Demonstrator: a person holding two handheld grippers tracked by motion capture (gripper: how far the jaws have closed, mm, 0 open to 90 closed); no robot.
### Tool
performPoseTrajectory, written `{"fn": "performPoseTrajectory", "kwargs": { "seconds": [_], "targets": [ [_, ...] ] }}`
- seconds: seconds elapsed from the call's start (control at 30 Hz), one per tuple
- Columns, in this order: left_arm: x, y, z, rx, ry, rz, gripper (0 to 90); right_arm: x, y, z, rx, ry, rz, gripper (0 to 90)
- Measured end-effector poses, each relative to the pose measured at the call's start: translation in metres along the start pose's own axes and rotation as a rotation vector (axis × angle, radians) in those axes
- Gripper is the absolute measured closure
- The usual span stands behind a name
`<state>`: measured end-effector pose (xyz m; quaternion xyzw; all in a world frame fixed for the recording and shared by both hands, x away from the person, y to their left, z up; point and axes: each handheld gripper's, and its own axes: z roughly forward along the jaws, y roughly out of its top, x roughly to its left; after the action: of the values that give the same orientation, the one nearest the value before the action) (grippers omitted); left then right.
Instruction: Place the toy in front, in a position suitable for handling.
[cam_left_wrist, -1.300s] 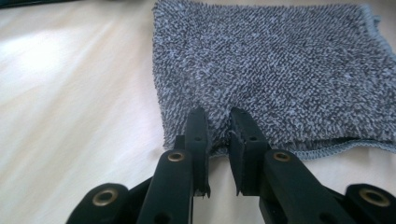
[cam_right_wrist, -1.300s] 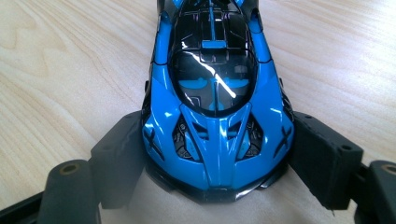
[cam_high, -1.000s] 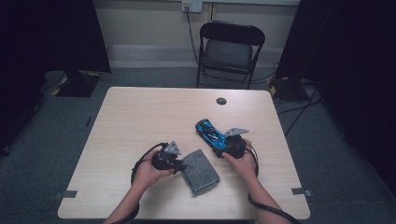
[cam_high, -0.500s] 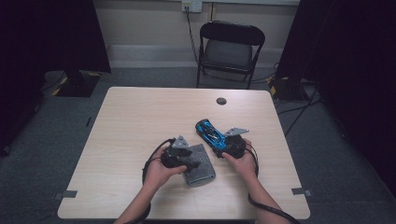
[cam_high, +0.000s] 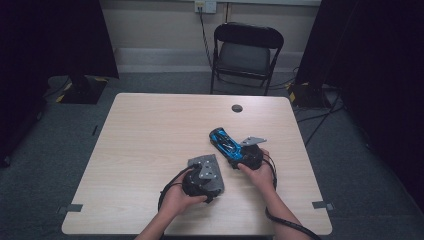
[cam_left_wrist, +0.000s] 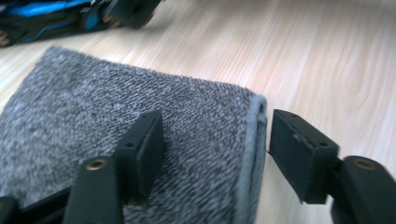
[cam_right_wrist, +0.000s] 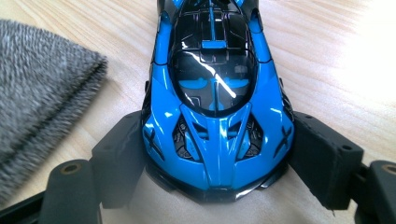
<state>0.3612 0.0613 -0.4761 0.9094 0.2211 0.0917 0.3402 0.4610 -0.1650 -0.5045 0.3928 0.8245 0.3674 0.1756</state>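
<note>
**Count of things at the table**

There is one table (cam_high: 150, 150). On it lie one blue toy car (cam_high: 226, 144), right of centre, one grey cloth (cam_high: 197, 162) near the front, and one small dark disc (cam_high: 237, 108) at the far side. Two grippers are in hand, the left gripper (cam_left_wrist: 212, 140) and the right gripper (cam_right_wrist: 215, 154). One folding chair (cam_high: 246, 52) stands beyond the table.

A pale wood-grain bench (cam_high: 150, 150) carries 3 things: a folded grey cloth (cam_left_wrist: 93, 121) near the front edge, a blue toy car (cam_right_wrist: 215, 93) just beside it, and a small dark disc (cam_high: 237, 108) well apart near the far edge.
</note>
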Motion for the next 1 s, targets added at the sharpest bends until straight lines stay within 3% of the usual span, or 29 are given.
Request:
{"fn": "performPoseTrajectory", "kwargs": {
  "seconds": [0.13,0.27,0.63,0.77,1.0],
  "targets": [
    [0.004,-0.012,-0.01,-0.002,0.007,-0.025,29.0,0.0,0.0,0.0,0.0,0.0,0.0,23.7],
    [0.011,-0.027,-0.022,-0.017,0.031,-0.094,23.0,0.0,0.0,0.0,0.0,0.0,0.001,23.7],
    [0.032,-0.052,-0.042,-0.037,0.111,-0.202,24.3,0.0,0.0,0.0,0.0,0.0,0.001,23.7],
    [0.038,-0.055,-0.047,-0.034,0.144,-0.213,24.7,0.0,0.0,0.0,0.0,0.0,0.001,23.7],
    [0.049,-0.059,-0.064,-0.073,0.18,-0.252,22.6,0.0,0.0,0.0,0.0,0.0,0.001,23.7]
  ]
}}
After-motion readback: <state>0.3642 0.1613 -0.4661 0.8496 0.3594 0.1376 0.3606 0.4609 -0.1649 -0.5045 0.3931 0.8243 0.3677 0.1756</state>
